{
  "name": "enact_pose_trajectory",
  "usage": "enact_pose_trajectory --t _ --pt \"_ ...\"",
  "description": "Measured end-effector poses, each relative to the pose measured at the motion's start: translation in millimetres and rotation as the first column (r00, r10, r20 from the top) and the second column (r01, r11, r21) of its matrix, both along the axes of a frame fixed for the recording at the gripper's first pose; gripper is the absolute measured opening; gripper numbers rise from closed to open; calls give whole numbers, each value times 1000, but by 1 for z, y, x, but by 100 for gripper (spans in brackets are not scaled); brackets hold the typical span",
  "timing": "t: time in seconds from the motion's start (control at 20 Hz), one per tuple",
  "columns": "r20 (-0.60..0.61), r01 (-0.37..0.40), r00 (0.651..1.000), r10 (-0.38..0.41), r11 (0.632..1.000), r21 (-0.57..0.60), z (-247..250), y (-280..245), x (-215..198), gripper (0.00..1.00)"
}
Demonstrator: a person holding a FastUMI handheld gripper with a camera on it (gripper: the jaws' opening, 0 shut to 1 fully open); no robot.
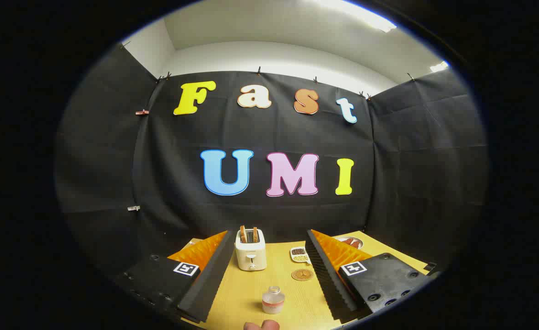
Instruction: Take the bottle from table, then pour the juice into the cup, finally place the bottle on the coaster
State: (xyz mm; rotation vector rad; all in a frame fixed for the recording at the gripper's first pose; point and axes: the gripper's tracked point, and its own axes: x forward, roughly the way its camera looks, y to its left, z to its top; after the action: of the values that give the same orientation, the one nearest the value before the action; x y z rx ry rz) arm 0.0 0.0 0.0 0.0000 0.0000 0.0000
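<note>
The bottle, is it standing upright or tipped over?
Upright. The bottle stands on the table with its cap on top, between the open tool's fingers, untouched.

I worked in a staged recording booth: black cloth walls [269, 137] pinned around a worktop [251, 293] with a toaster [250, 250].

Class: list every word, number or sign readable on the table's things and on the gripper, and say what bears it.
Bottle: label band too blurred to read.
Coaster: centre mark too small to read.
Toaster: no text seen.
Gripper, open with the bottle between its fingers: square markers carry a pattern, no words.
</note>
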Motion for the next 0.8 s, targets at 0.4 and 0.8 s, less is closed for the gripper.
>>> enact_pose_trajectory --t 0.4,0.8 --pt "9 3 1000 -3 1000 9 3 7 -2 96" --pt "12 4 1000 -4 1000 5 0 15 -3 96"
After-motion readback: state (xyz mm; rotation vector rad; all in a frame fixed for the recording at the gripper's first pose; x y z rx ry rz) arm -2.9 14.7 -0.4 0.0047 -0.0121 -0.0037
